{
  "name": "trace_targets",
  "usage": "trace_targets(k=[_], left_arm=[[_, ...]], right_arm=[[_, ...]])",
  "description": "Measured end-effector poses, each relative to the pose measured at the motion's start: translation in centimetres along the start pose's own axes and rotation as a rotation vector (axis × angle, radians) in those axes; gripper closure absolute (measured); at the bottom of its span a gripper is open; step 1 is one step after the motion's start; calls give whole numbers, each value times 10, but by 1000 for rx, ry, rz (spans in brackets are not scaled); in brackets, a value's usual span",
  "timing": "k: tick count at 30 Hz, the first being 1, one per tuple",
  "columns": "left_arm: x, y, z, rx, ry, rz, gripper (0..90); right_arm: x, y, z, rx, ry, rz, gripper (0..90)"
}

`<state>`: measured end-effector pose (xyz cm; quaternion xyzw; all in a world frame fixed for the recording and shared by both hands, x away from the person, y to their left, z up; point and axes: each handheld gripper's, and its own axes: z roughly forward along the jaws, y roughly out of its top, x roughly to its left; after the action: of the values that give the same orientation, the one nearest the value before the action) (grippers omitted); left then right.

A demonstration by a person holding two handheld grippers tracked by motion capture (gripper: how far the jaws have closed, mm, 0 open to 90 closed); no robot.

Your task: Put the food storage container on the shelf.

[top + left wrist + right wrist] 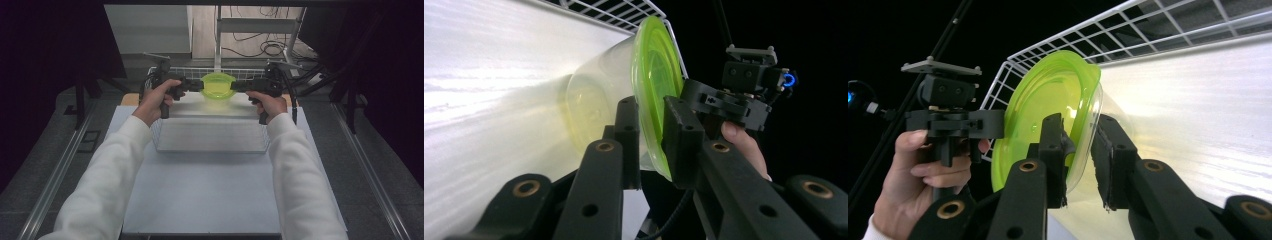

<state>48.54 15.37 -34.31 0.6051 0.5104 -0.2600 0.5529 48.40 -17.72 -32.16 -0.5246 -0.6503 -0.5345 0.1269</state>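
Tub (218, 91) with green lid (218, 82) held level over the far end of the basket (210, 149), which sits on the tabletop (200, 200). Hard to tell whether its base already rests on the white basket floor.

Left gripper (197, 86) clamped on the lid rim at one side, one jaw on top of the lid and the other under the rim against the clear wall. Right gripper (237, 86) straddling the opposite rim the same way; a slight gap seems to show at the lower jaw, so not clear whether it presses or merely brackets the edge.

To do this step well:
- Keep both hands at one height so the tub stays flat and the lid does not peel up.
- Lower straight, clear of the wire wall behind.
- Feel for the base settling before letting go.
- Open both sides together, then draw each gripper outward along the rim line, not upward, to avoid dragging the lid.
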Motion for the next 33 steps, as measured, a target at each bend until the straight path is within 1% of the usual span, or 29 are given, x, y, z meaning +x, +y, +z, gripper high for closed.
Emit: trace_targets(k=[1, 2, 5, 7, 9, 10, 12, 14, 15, 16, 17, 18, 19, 20, 21, 22, 23, 24, 25, 26, 27, 28, 29, 30, 32, 33], left_arm=[[0, 0, 0, 2, 0, -8, 753], [0, 1, 0, 6, 3, -1, 746], [2, 1, 1, 7, 19, -8, 693], [3, 0, 2, 4, 28, 2, 651], [3, 0, 2, 2, 27, 4, 586], [3, 0, 3, -2, 30, 8, 586], [3, -1, 4, -14, 35, 24, 511], [2, -2, 4, -33, 51, 31, 434], [1, -2, 3, -38, 54, 41, 412], [1, -2, 3, -38, 54, 41, 388], [-1, -3, 2, -48, 59, 68, 363], [-3, -4, 1, -49, 68, 83, 342], [-4, -4, -1, -58, 74, 94, 323], [-4, -4, -1, -58, 74, 94, 307], [-8, -6, -6, -84, 91, 124, 294], [-10, -7, -9, -93, 101, 138, 284], [-12, -8, -11, -102, 108, 148, 275], [-12, -8, -11, -102, 108, 148, 264], [-17, -12, -16, -113, 132, 181, 256], [-17, -12, -16, -113, 132, 181, 252], [-21, -18, -22, -129, 160, 204, 250], [-21, -18, -22, -129, 160, 204, 248], [-24, -25, -28, -138, 180, 235, 246], [-26, -30, -32, -142, 194, 254, 246], [-29, -40, -37, -140, 210, 289, 248], [-30, -44, -39, -132, 222, 313, 250]], right_arm=[[0, 1, 1, -1, 1, 8, 742], [-1, 1, 1, 1, -1, 14, 743], [0, 2, 3, -1, -1, 22, 724], [0, 1, 4, -1, -3, 24, 704], [0, 1, 4, -10, -12, 22, 697], [0, 1, 4, -10, -12, 22, 697], [1, 0, 4, -17, -29, 13, 652], [4, 0, 3, -36, -44, -11, 576], [5, 0, 2, -46, -50, -22, 540], [5, 0, 2, -46, -50, -22, 540], [8, 0, -1, -70, -56, -51, 496], [10, 0, -3, -80, -60, -65, 481], [12, 0, -5, -87, -61, -81, 469], [12, 0, -5, -87, -61, -81, 469], [15, -1, -11, -100, -80, -111, 443], [16, -1, -13, -105, -91, -126, 436], [17, -2, -15, -107, -108, -150, 430], [18, -3, -18, -105, -127, -178, 423], [19, -4, -20, -107, -128, -201, 419], [20, -6, -23, -108, -126, -217, 414], [22, -8, -26, -108, -130, -235, 408], [23, -10, -28, -105, -133, -255, 402], [24, -13, -31, -100, -133, -277, 397], [25, -15, -34, -97, -134, -294, 393], [26, -22, -40, -88, -132, -323, 386], [26, -26, -43, -87, -130, -341, 385]])
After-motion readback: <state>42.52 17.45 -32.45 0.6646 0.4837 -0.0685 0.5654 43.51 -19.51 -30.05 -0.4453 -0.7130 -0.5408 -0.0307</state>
